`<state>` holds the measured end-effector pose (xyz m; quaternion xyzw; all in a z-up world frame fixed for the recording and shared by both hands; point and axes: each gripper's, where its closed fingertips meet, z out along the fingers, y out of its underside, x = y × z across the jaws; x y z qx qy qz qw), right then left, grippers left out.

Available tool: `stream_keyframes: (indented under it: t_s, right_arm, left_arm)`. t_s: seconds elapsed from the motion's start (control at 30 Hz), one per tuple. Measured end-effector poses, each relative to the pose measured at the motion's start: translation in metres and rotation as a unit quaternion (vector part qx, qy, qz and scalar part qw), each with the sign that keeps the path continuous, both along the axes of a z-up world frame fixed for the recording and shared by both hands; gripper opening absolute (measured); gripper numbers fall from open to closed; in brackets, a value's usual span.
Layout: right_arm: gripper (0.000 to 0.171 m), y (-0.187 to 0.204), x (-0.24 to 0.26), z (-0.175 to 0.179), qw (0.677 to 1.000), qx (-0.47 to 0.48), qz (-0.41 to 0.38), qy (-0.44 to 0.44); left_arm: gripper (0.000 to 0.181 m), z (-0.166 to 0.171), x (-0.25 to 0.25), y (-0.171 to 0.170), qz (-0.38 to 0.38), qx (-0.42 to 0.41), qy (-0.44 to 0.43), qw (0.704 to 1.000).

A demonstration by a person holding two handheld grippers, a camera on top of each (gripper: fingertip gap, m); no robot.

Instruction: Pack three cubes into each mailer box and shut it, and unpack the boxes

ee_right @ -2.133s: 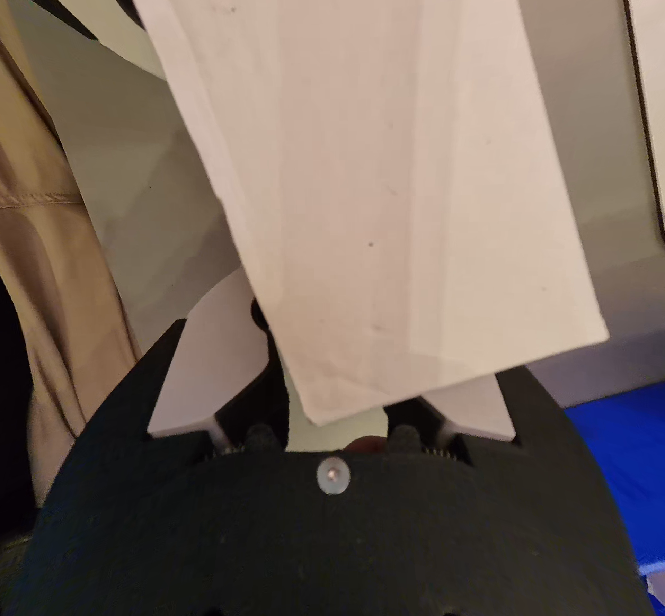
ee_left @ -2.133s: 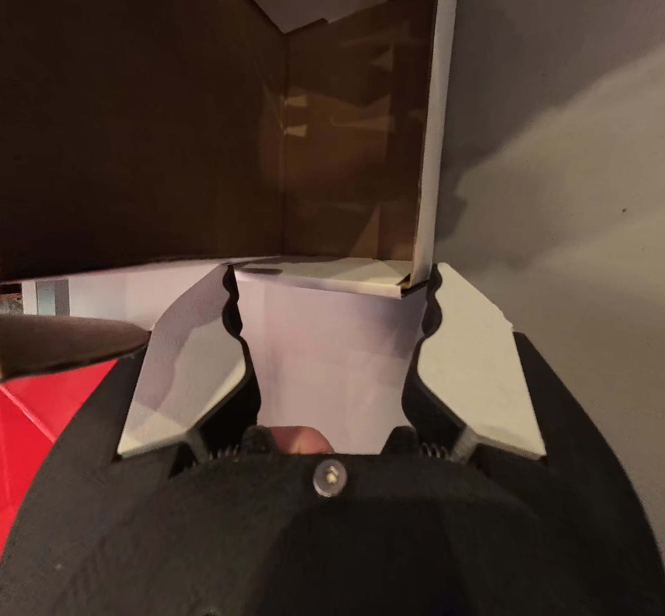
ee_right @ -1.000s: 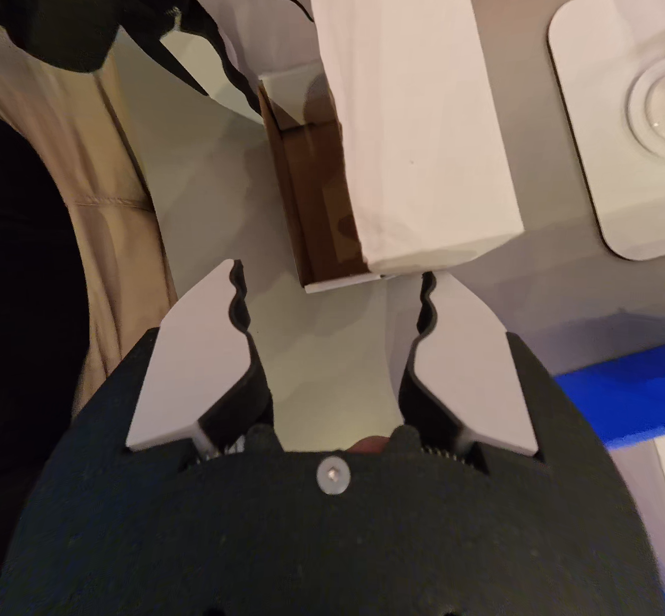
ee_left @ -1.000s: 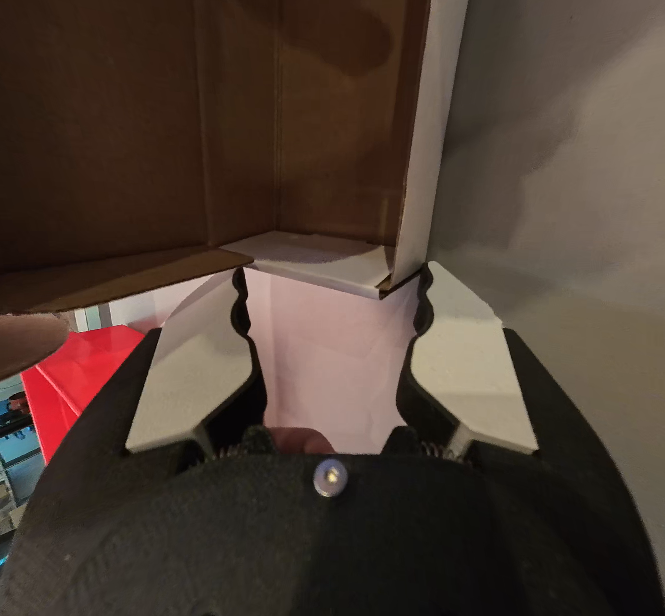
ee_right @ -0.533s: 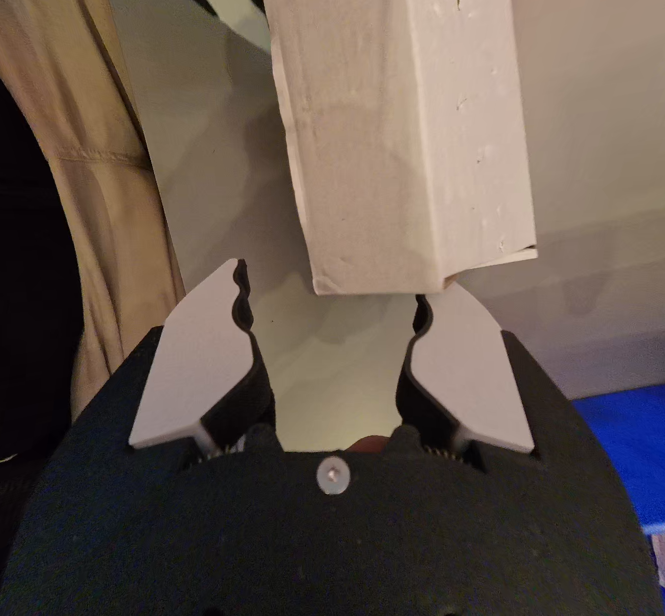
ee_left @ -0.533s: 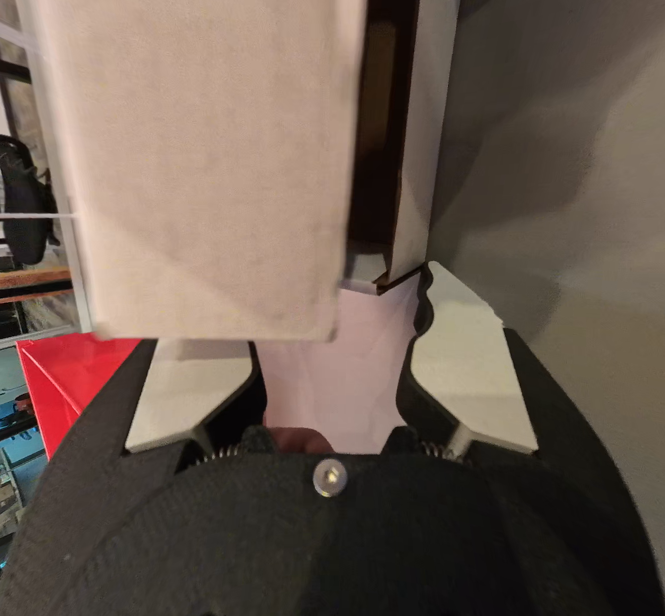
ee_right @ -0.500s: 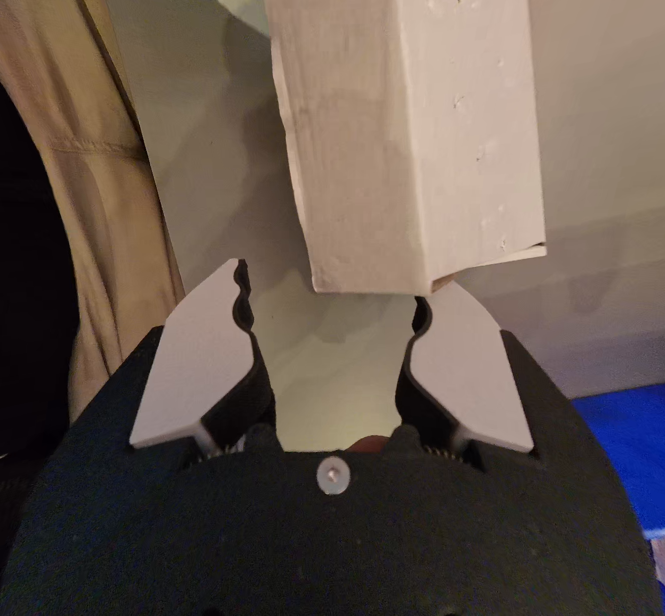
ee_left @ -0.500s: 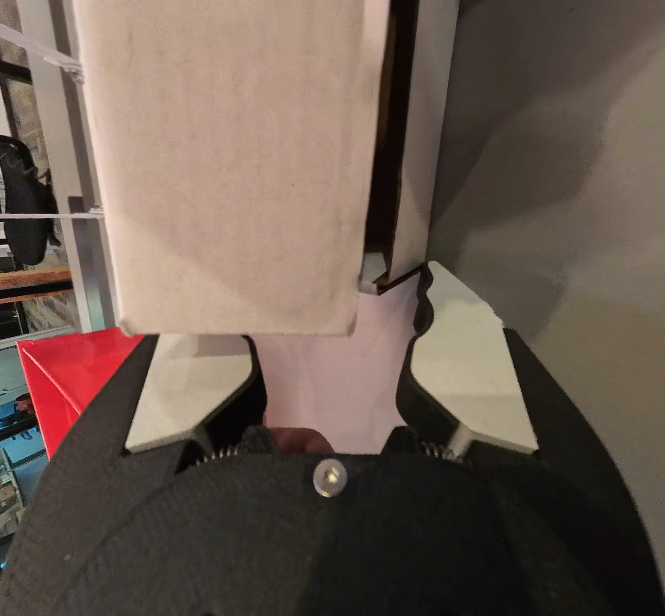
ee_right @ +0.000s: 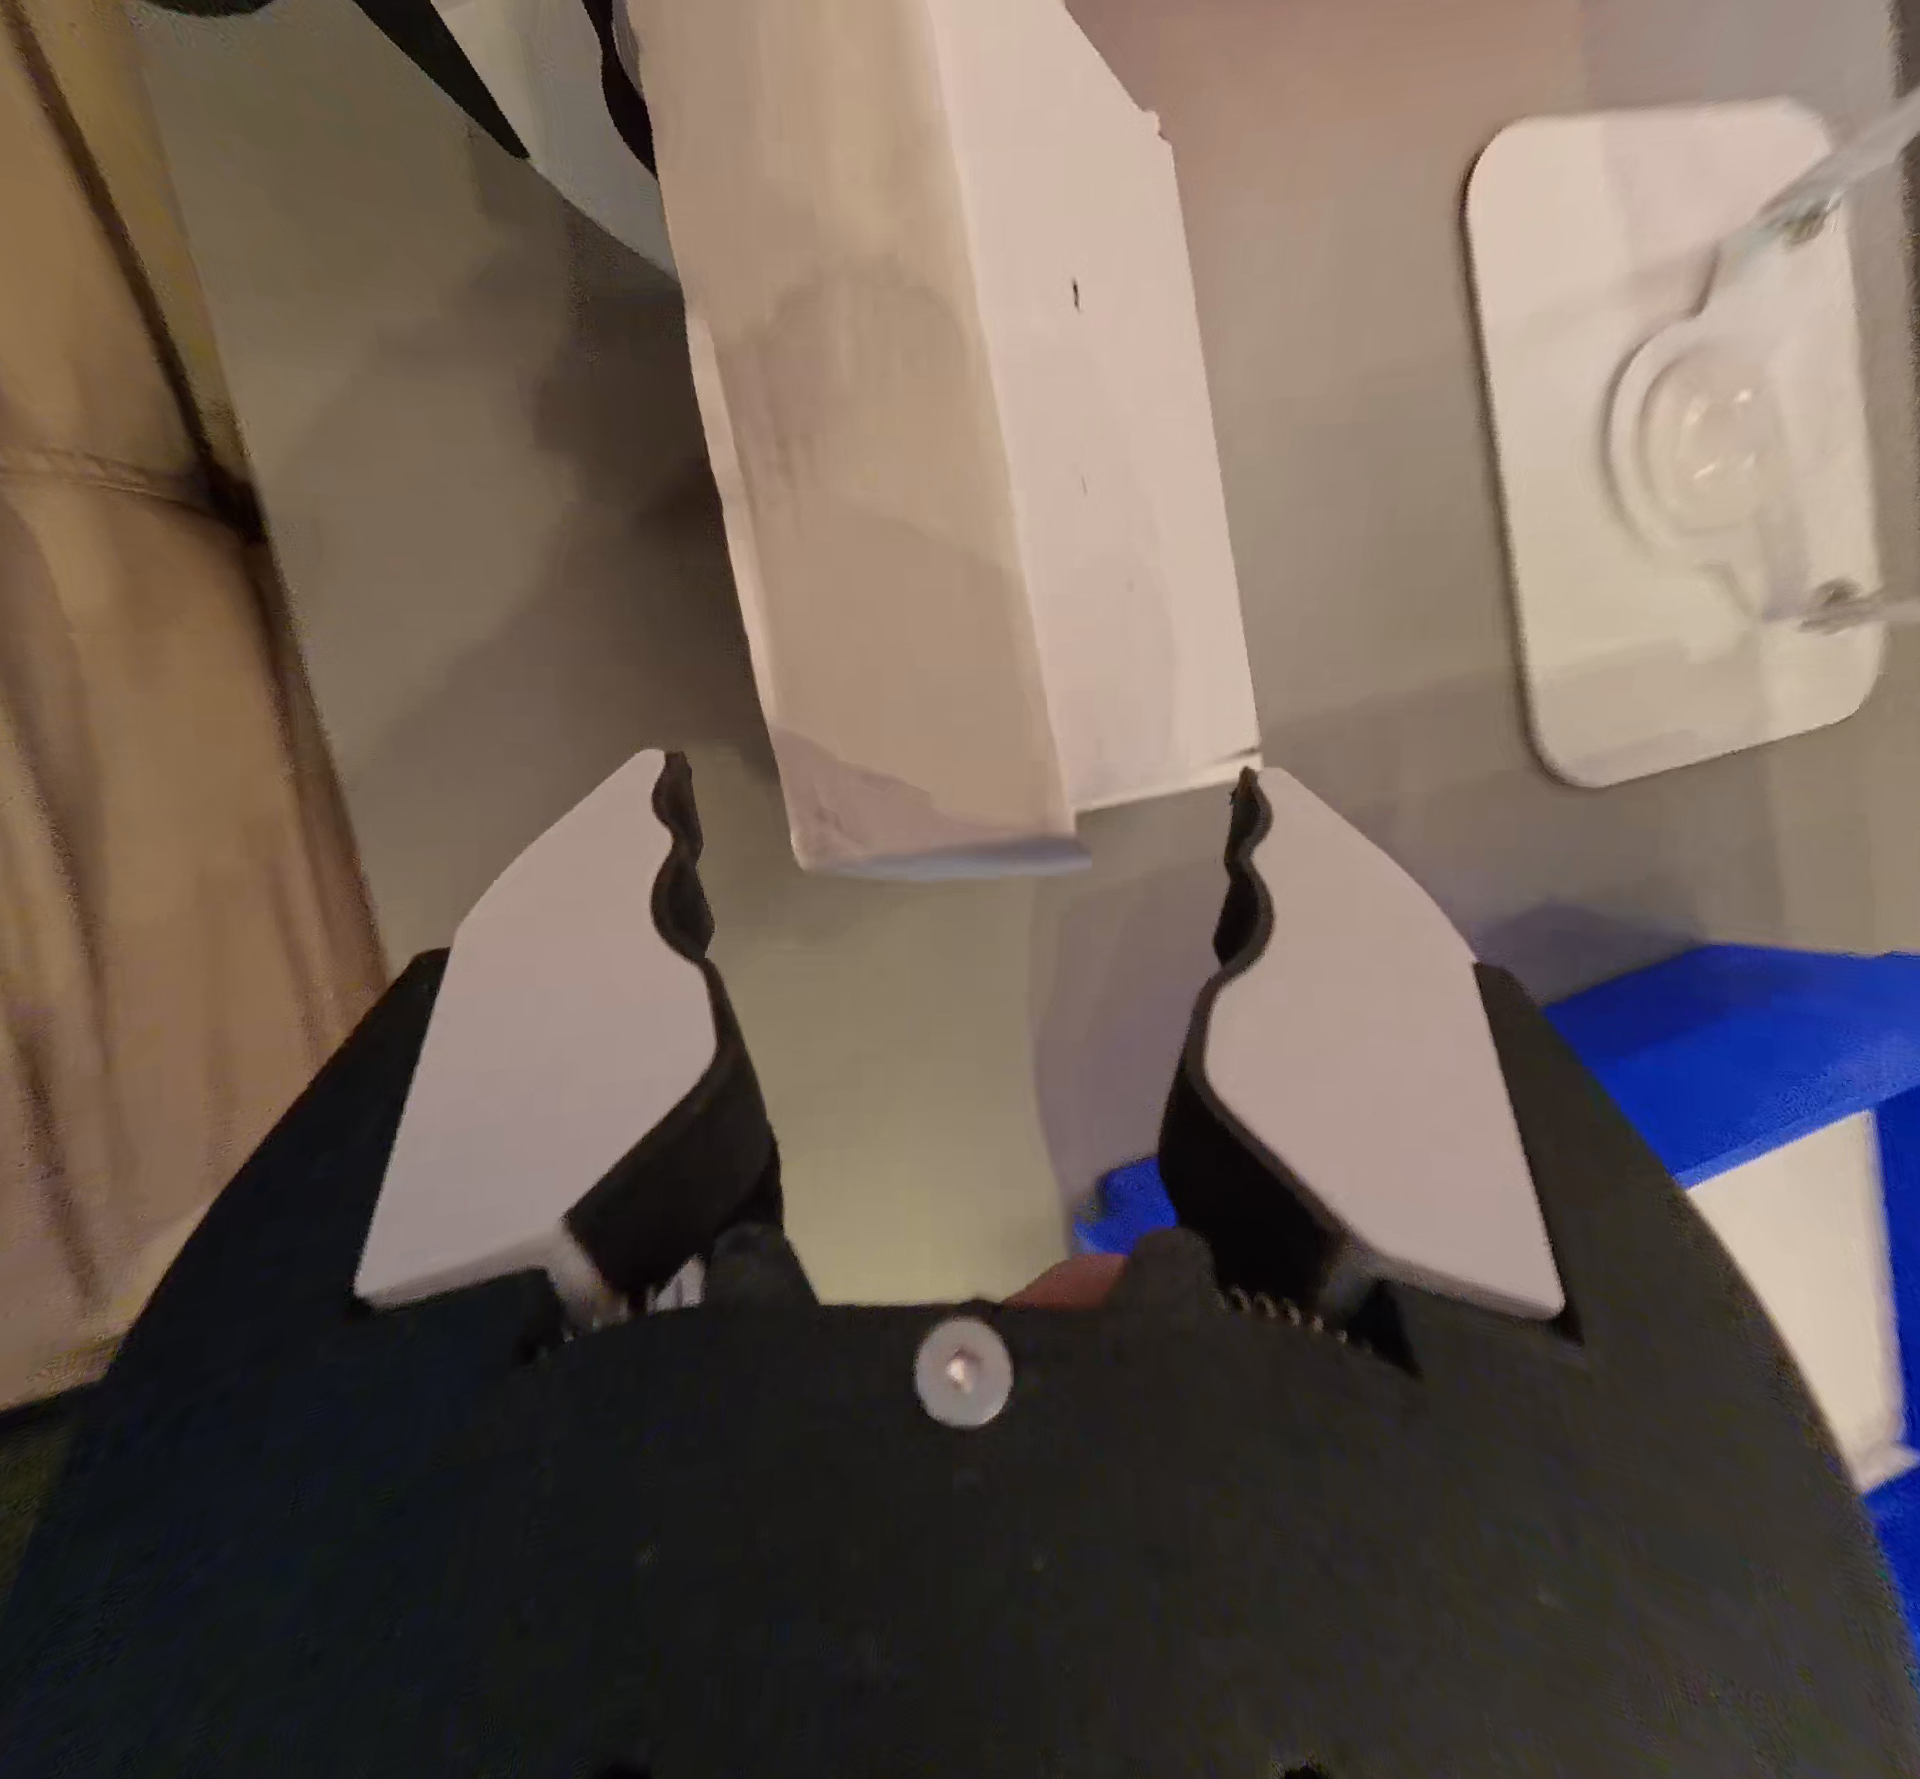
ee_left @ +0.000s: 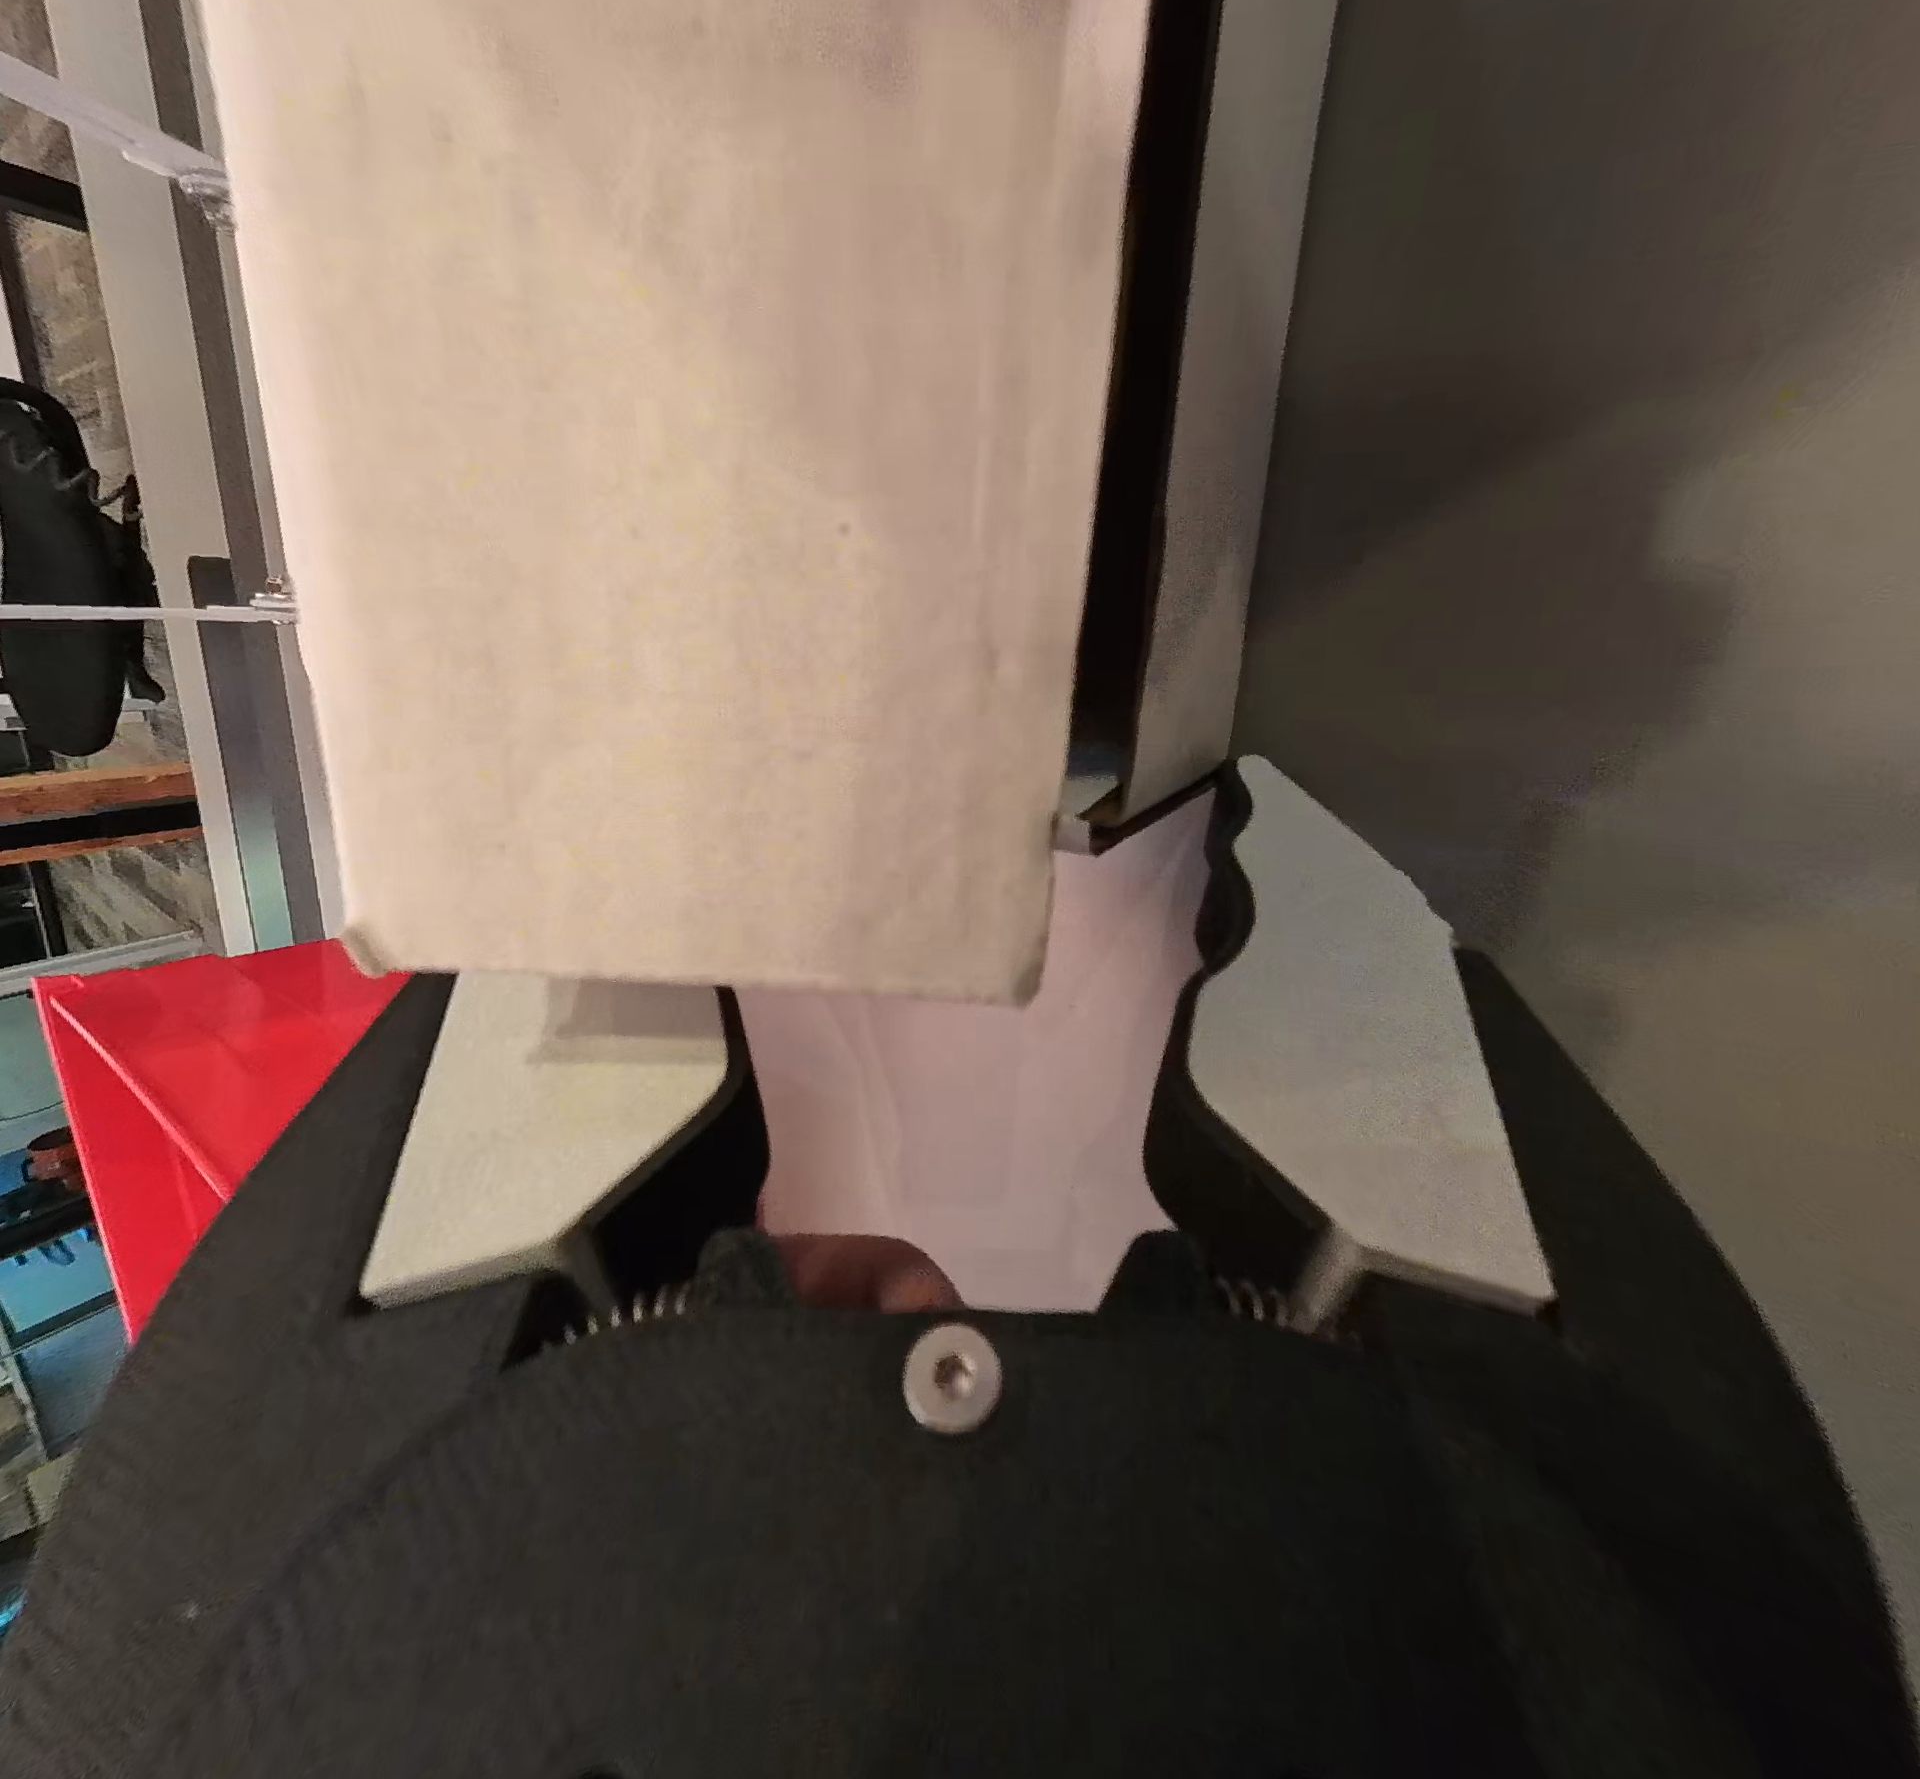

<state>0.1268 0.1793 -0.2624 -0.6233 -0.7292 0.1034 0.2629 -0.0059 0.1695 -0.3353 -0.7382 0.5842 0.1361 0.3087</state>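
No writing can be read anywhere (the white mailer box [ee_left: 665, 399] is blank on its visible faces)

- The grey worktop [ee_right: 1351, 482] carries everything seen here.
- A white mailer box [ee_right: 966, 441] rests on it, lid lowered.
- A white square pad [ee_right: 1621, 441] with a clear mount lies flat to the box's right.
- A blue bin [ee_right: 1714, 1075] sits near the bottom right.
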Motion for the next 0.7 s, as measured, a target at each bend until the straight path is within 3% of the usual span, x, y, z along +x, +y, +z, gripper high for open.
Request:
stream_keyframes:
  t_s: [0.03, 0.2, 0.43, 0.7]
  right_arm:
    - [0.095, -0.001, -0.005, -0.003, 1.0, 0.021, 0.011, -0.006]
    - [0.076, 0.003, -0.009, -0.025, 0.993, 0.097, 0.025, -0.057]
    - [0.075, 0.005, -0.004, -0.035, 0.986, 0.139, 0.031, -0.087]
    - [0.088, 0.0, 0.003, -0.06, 0.978, 0.152, 0.048, -0.138]
  left_arm:
    - [0.091, 0.0, 0.0, 0.0, 0.002, 0.0, 0.0, 1.0]
    - [0.093, -0.001, -0.002, 0.001, 0.02, -0.012, -0.019, 1.0]
    - [0.103, 0.011, -0.019, 0.003, 0.054, -0.029, -0.06, 0.996]
    - [0.099, 0.033, 0.015, -0.021, -0.074, 0.008, -0.083, 0.994]
